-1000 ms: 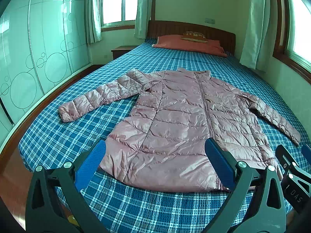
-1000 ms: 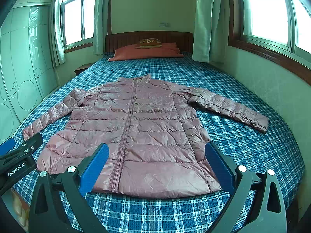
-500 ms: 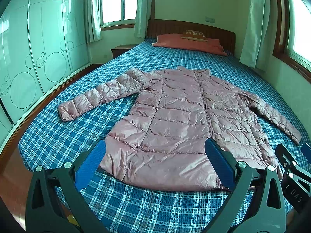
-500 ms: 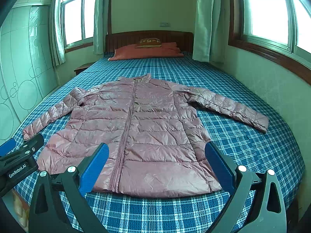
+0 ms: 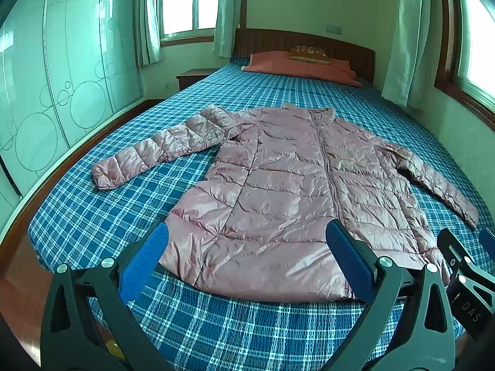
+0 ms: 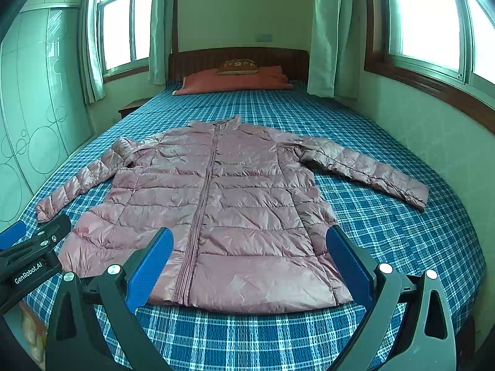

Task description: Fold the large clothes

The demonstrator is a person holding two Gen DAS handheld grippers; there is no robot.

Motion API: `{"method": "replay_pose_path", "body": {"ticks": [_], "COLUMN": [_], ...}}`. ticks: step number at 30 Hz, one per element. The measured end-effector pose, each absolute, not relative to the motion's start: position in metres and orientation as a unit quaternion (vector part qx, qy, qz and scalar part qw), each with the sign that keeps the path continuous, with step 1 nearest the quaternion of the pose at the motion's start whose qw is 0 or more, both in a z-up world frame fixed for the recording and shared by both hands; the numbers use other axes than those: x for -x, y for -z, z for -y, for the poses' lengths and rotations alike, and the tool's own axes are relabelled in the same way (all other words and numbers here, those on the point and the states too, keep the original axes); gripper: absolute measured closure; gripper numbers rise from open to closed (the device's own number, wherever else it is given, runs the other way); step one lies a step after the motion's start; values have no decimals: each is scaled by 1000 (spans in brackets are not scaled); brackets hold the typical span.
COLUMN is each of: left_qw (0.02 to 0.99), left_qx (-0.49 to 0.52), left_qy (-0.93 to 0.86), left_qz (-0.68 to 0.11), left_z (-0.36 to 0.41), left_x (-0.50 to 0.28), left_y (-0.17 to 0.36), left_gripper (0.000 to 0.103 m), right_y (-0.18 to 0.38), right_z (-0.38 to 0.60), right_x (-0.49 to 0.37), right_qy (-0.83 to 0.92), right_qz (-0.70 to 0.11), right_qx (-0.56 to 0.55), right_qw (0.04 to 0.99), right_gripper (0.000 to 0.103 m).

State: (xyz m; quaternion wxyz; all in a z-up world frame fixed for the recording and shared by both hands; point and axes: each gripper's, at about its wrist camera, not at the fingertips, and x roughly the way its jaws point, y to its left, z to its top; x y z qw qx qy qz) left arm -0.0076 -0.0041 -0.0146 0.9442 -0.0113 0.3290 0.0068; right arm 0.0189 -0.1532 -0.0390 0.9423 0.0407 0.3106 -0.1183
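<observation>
A pink quilted puffer jacket (image 5: 278, 191) lies flat and zipped on the blue plaid bed (image 5: 92, 216), collar far, hem near, both sleeves spread out. It also shows in the right wrist view (image 6: 216, 210). My left gripper (image 5: 247, 235) is open and empty, held above the near hem on the jacket's left half. My right gripper (image 6: 250, 238) is open and empty, above the hem on the right half. The left sleeve cuff (image 5: 105, 176) and the right sleeve cuff (image 6: 414, 191) rest on the bed.
An orange pillow (image 6: 232, 82) and a wooden headboard (image 6: 238, 57) are at the far end. A glass wardrobe (image 5: 46, 92) stands to the left. A wall with a window (image 6: 433, 31) runs along the right. A nightstand (image 5: 191, 77) sits at the far left.
Both grippers have barely shifted; the jacket sits very slightly lower in the views. Nothing was taken hold of.
</observation>
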Motion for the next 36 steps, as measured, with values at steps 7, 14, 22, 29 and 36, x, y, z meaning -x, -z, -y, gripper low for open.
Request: {"method": "replay_pose_path", "body": {"ticks": [7,14,22,29,36], "left_qw": [943,940,924,904,885], "left_qx": [11,10,37,62,86], "left_qy": [-6,-6,-3,-47,-120], "left_qz": [-333,-340,-380,-420,-442], "left_z": [5,6,-5,-30,-64], "left_x": [9,3,-26,-80,-145], "left_y": [18,20,38,69,94], "left_gripper": [2,2,2,2,2], "right_y": [38,41,60,88,113], "right_z": [154,153,174,228,320], "right_x": [-19,-20,-35,-67,-104], "right_qy": [118,117,115,134,147], "right_qz": [-312,-314,-331,-345,-335], "right_qx": [-41,-42,-79,-135,-253], "right_qw": [942,941,933,919,896], "right_gripper": [5,5,5,5,5]}}
